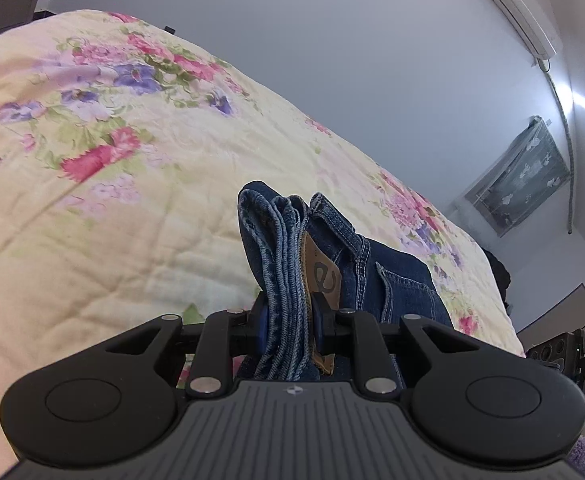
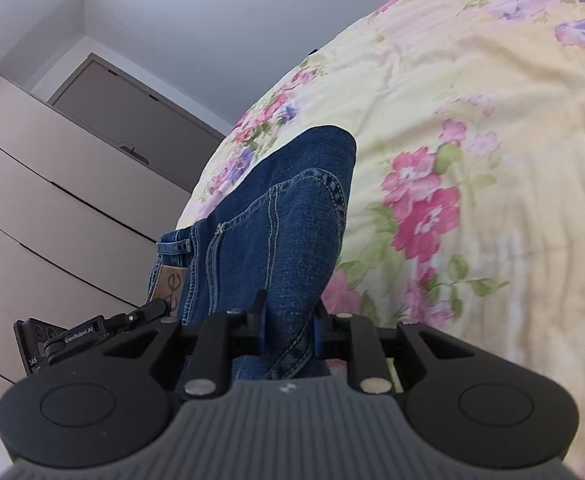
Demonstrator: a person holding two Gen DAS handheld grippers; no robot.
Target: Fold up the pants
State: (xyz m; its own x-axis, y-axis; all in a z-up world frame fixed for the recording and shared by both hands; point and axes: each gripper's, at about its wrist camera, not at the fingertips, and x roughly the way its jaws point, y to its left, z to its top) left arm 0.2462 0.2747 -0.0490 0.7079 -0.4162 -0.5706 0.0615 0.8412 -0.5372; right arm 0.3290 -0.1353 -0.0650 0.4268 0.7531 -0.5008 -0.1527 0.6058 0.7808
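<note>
The blue jeans (image 1: 276, 240) hang lifted above the flowered quilt (image 1: 112, 200). My left gripper (image 1: 290, 316) is shut on the stacked waistband layers, its right pad against the brown leather patch (image 1: 324, 276). In the right wrist view my right gripper (image 2: 288, 320) is shut on a folded part of the jeans (image 2: 288, 208) with curved seams. The cloth rises past its fingers and hides the pads. The left gripper (image 2: 166, 304) shows there at the left, clamped by the same patch (image 2: 170, 280). Part of my right gripper's black body (image 1: 560, 354) shows at the right edge of the left wrist view.
The yellow quilt (image 2: 492, 160) covers the bed below both grippers. Beige wardrobe fronts (image 2: 52, 200) stand beyond the bed's edge. An air conditioner (image 1: 512, 8) and a curtained window (image 1: 520, 176) are on the walls. Something dark (image 1: 500, 276) lies at the bed's far corner.
</note>
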